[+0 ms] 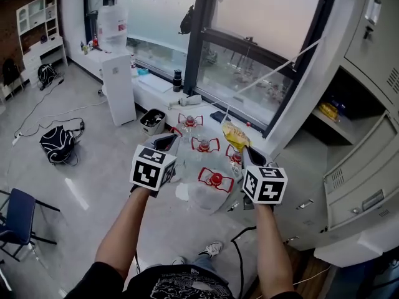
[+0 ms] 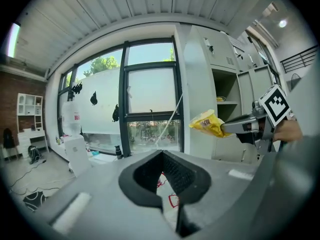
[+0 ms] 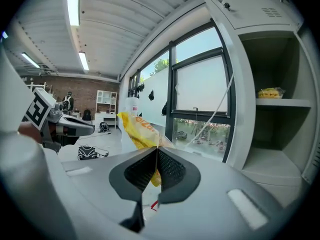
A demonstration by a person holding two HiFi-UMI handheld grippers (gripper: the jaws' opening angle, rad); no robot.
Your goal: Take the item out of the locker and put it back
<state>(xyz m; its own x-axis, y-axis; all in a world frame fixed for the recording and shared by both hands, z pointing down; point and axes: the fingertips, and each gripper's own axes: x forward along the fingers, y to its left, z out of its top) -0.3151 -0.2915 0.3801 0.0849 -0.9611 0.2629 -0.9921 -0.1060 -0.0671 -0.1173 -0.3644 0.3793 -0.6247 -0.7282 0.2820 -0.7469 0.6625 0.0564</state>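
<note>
**A:** Where is the item right now?

**B:** The yellow packet (image 3: 137, 129) is out of the locker (image 3: 245, 14). It is held up in the air in front of the window (image 3: 200, 89), to the left of the open compartment.

**A:** What's holding it?

**B:** The right gripper (image 3: 157, 151). Its two jaws are pressed together on the packet's lower edge. The packet stands up from the tips and leans to the left.

**A:** And the other one?

**B:** The left gripper (image 2: 162, 154) has its jaw tips closed against each other with nothing between them. In the head view it sits level with the right one and a little apart from it, and it touches nothing.

**A:** Can the left gripper's camera see the packet?

**B:** Yes, off to its right. The packet sticks out from the tips of the other gripper, with the locker's open compartment behind it.

**A:** Is there anything in the locker?

**B:** A second packet (image 3: 270, 92), also yellowish, lies on the shelf (image 3: 285, 103) inside the open compartment. The space under that shelf looks bare.

**A:** What's underneath the grippers?

**B:** From the head view, a cluster of big clear water bottles (image 1: 209, 179) with red handles stands on the floor (image 1: 93, 185) by the window. A black backpack (image 1: 57, 145) lies well off to the left.
</note>
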